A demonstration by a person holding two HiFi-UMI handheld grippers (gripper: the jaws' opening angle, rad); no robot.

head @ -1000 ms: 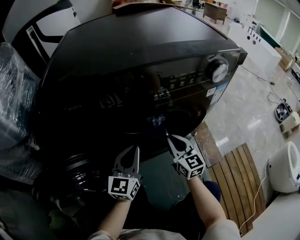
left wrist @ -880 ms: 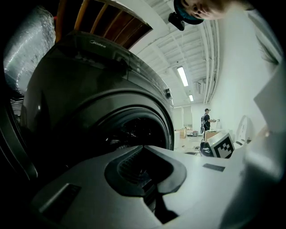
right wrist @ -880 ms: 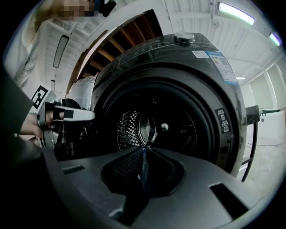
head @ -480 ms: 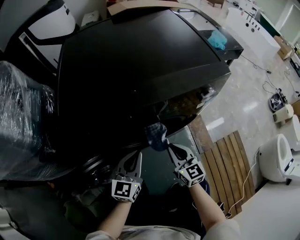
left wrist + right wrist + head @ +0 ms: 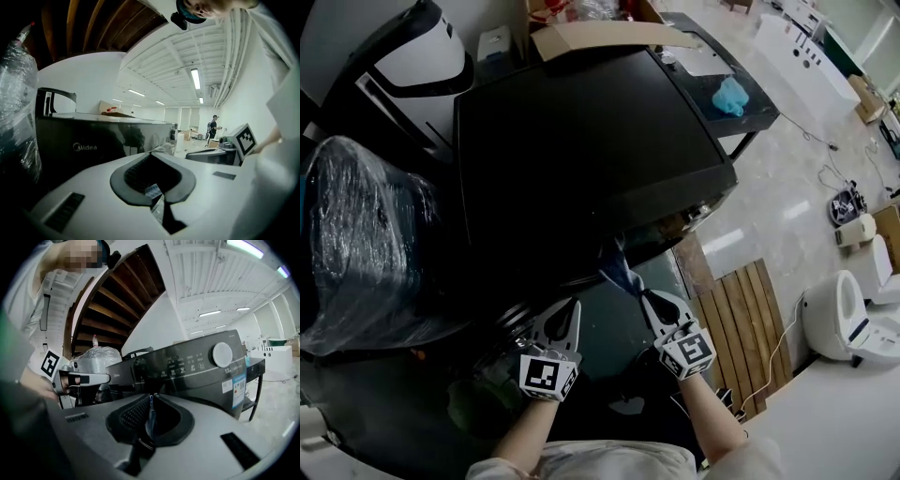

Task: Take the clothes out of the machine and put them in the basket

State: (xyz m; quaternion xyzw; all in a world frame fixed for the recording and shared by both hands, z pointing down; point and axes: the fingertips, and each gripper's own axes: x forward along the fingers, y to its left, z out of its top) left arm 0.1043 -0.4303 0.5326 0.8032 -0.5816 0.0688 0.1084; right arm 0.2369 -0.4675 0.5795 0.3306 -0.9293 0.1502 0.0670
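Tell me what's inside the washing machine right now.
The black top of the washing machine covers the drum. Only a blue cloth shows at its front, pinched in the right tool.

Pale glossy floor (image 5: 787, 197) carries the dark washing machine (image 5: 581, 141), a wooden slatted panel (image 5: 745, 323) near it, and a plastic-wrapped bundle (image 5: 366, 234)

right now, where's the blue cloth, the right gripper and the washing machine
blue cloth (image 5: 618, 271), head view, its bunched middle
right gripper (image 5: 641, 294), head view, between its fingertips
washing machine (image 5: 581, 141), head view, its black top
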